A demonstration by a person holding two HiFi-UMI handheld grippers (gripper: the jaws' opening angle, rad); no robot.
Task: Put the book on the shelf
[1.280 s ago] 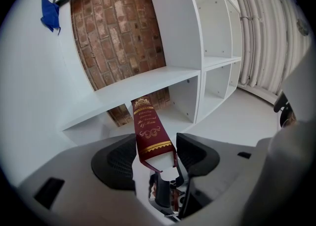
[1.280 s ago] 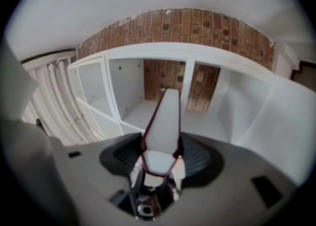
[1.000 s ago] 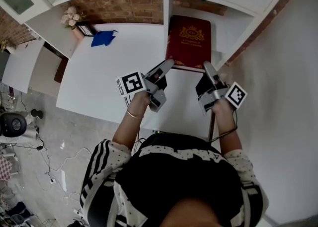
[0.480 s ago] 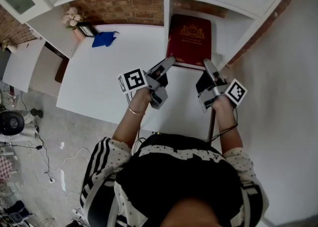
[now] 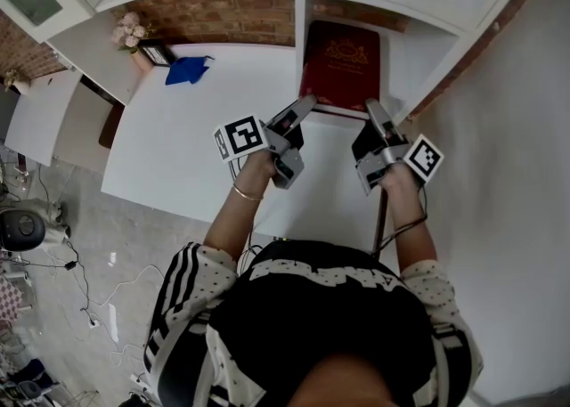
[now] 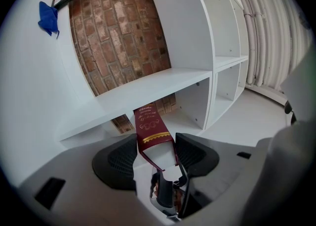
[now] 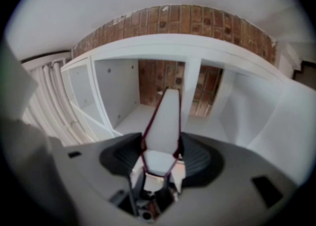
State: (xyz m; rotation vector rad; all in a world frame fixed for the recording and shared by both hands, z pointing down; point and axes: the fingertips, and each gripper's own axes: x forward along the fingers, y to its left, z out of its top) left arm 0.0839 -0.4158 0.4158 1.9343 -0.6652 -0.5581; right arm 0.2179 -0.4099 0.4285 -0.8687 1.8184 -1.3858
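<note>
I am clamping my left gripper point(image 5: 301, 113) and right gripper point(image 5: 371, 111) on the maroon book point(image 5: 339, 65) at twelve o'clock; only the left gripper view is showing its gilt spine point(image 6: 148, 127).

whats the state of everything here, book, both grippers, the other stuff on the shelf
book: closed, front cover up, far end inside the right compartment, near end gripped
left gripper: shut on the book's spine side
right gripper: shut on the book's page-edge side
blue cloth: crumpled, loose on the white surface at left
picture frame: beside the flowers, tilt unclear
</note>
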